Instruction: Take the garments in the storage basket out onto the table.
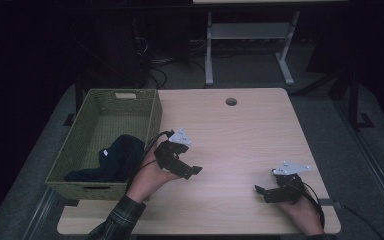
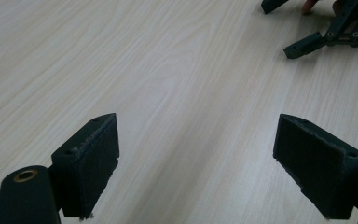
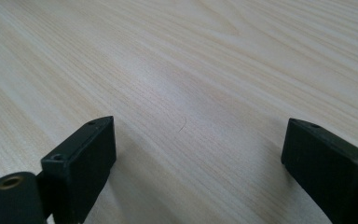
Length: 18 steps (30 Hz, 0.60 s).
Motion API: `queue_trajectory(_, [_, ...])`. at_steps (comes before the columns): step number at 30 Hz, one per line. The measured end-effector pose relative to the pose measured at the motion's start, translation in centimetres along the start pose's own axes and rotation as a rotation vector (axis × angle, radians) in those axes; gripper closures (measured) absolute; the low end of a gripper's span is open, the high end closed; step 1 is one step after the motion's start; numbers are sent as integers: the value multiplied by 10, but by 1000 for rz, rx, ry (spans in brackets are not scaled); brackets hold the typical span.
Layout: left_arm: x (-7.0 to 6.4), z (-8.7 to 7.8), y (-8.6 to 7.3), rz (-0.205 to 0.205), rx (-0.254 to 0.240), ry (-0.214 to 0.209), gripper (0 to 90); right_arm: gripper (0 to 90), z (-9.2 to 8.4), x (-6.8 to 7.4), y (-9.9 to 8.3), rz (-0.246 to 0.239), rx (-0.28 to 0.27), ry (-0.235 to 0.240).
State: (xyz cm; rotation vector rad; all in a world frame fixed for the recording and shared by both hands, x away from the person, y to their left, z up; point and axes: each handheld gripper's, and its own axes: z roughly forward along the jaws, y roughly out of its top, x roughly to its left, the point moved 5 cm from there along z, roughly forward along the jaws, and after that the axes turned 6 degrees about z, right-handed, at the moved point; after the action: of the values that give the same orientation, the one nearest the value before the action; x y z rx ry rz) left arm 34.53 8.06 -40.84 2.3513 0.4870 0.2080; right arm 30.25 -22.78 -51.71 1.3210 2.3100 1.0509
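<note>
A green woven basket (image 1: 150, 117) stands at the table's left side with a dark navy cloth (image 1: 115, 157) lying in its near end. Just right of the basket, my left gripper (image 1: 192, 171) rests over the wood, open and empty, pointing toward the right. In the left gripper view its jaws stand wide apart over bare wood (image 2: 168, 93), with my right gripper (image 2: 303, 46) at the top right. My right gripper (image 1: 260, 191) sits near the front right corner, open with nothing between its fingers, pointing left. The right gripper view has bare wood (image 3: 191, 93) between wide jaws.
The light wooden table (image 1: 240, 135) has a round cable hole (image 1: 231, 101) near its far edge. Behind the table stand a white desk frame (image 1: 250, 35) and dark floor with cables.
</note>
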Motion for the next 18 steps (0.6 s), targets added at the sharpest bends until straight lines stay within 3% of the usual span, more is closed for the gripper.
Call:
queue_trajectory(13, [8, -15, 11, 5, 4, -3, 143, 95, 0, 0, 0, -1, 0, 0])
queue_trajectory(18, [12, -22, 13, -14, 8, 4, 144, 95, 0, 0, 0, 0, 0, 0])
